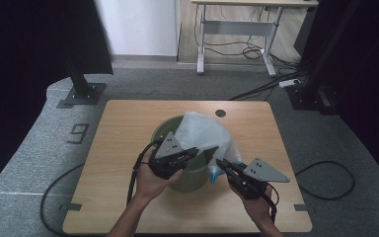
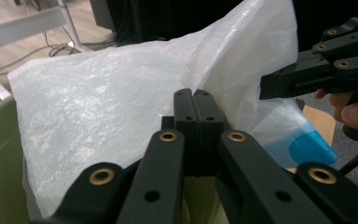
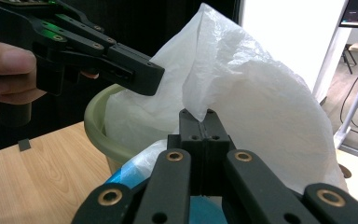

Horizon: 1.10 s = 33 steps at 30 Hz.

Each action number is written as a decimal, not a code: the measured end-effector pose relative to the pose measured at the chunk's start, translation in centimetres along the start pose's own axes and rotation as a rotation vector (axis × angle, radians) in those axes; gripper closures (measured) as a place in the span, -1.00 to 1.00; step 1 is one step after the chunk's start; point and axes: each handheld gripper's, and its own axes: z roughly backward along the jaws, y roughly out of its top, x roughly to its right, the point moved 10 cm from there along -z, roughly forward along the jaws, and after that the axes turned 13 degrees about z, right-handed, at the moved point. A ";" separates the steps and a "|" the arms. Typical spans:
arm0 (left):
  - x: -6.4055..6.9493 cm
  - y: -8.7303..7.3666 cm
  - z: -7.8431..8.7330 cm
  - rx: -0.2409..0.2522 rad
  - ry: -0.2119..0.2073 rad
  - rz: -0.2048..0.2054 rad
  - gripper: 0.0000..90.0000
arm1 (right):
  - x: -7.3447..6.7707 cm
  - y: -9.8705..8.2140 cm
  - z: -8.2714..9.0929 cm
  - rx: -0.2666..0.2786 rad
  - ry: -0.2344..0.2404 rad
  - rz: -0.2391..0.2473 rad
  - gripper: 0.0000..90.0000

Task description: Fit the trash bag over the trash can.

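While both grippers pinch the thin white bag (image 1: 202,133) at the mouth of the green bin (image 1: 164,129), the main hazards lie in the film itself. Seen from above, the bin stands near the middle of the wooden table (image 1: 118,148), with the bag billowing out of it toward 1 o'clock and spilling over the rim at about 4 o'clock, where a blue patch (image 1: 213,174) of the bag hangs outside the wall. Left gripper (image 1: 208,150): jaws pressed together, apparently clamped on a fold of bag at the near rim, as its own view suggests (image 2: 198,105). Right gripper (image 1: 220,163): jaws likewise together, with a peak of film rising straight out of the tips in its own view (image 3: 203,122), so it probably holds the bag too. Likely failures, as judgements: the two pinch points sit close together, so pulling them apart sharply could tear the film or let it slip from one grip; lifting instead of spreading could drag the bag out of the bin; and a sideways tug might tip or slide the bin, which looks light.
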 end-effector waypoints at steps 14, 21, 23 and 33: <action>-6.5 0.7 2.7 0.052 0.100 0.153 1.00 | 1.2 -0.1 2.5 0.083 -0.013 -0.053 0.35; -9.8 0.4 4.2 0.069 0.137 0.229 1.00 | 3.3 -2.2 2.7 0.040 -0.066 -0.093 0.20; -10.4 0.3 4.4 0.069 0.141 0.245 1.00 | 3.9 -2.8 2.6 0.035 -0.092 -0.097 0.13; -11.8 -0.4 4.3 0.056 0.143 0.303 1.00 | 3.3 -5.1 3.4 0.001 -0.118 -0.107 0.01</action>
